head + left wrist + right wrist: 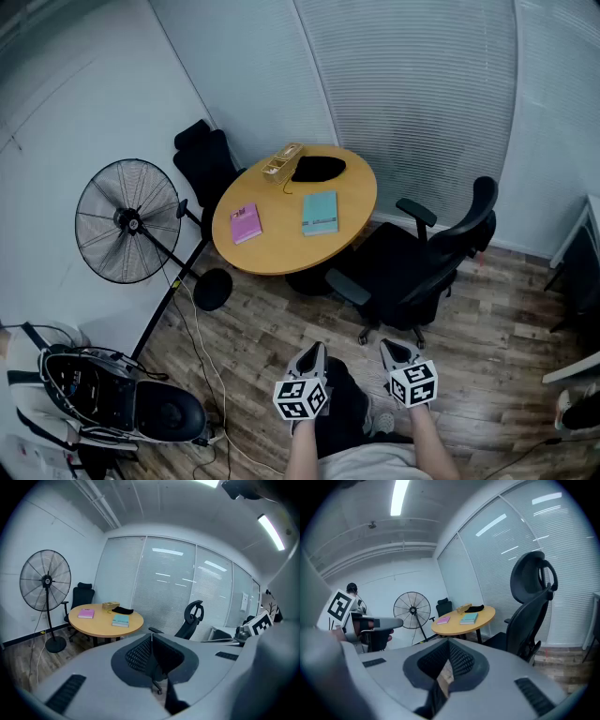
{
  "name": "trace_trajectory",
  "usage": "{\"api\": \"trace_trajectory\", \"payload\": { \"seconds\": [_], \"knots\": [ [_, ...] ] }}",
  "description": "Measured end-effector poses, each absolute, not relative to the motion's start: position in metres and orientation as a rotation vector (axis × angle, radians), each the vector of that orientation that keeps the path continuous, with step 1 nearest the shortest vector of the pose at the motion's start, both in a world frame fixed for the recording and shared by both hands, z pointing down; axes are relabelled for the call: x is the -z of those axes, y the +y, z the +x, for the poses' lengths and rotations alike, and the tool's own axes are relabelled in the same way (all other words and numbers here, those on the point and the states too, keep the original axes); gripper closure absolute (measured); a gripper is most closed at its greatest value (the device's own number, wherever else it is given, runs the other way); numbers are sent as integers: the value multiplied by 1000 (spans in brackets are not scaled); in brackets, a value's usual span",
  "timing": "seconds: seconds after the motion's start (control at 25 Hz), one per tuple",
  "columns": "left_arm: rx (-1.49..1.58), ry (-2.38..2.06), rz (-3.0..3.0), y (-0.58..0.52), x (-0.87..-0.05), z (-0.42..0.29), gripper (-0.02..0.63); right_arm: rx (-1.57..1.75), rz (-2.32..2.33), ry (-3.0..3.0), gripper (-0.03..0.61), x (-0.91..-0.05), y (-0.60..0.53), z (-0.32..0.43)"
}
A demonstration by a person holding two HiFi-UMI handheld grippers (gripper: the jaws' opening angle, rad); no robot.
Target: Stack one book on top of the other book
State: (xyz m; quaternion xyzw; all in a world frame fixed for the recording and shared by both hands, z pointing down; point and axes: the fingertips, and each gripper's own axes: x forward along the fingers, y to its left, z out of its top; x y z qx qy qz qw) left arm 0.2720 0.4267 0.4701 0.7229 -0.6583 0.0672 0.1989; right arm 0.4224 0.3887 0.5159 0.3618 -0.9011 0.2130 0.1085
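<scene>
A pink book [246, 224] and a teal book [320, 213] lie side by side, apart, on a round wooden table [281, 253]. Both show small in the left gripper view, pink book [86, 613] and teal book [121, 620], and in the right gripper view, pink book [443, 619] and teal book [469, 618]. My left gripper [313, 354] and right gripper [391, 352] hang near the picture's bottom, far from the table, above the wooden floor. Both are shut with nothing between the jaws.
A black pouch [318, 169] and a small wooden box [281, 162] rest at the table's far side. Black office chairs stand at the table's right [422, 262] and far left [206, 164]. A standing fan [129, 221] is at left, a machine [103, 398] at bottom left.
</scene>
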Motion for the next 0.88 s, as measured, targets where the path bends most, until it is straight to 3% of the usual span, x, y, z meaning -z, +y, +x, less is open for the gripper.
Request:
{"api": "trace_trajectory", "payload": {
  "seconds": [0.32, 0.88],
  "knots": [
    [-204, -1877, 1997, 434, -487, 259, 581, -607, 1075, -2600, 557, -538, 388, 418],
    [-184, -1865, 2001, 365, -484, 180, 581, -625, 1106, -2591, 557, -531, 306, 345]
  ]
}}
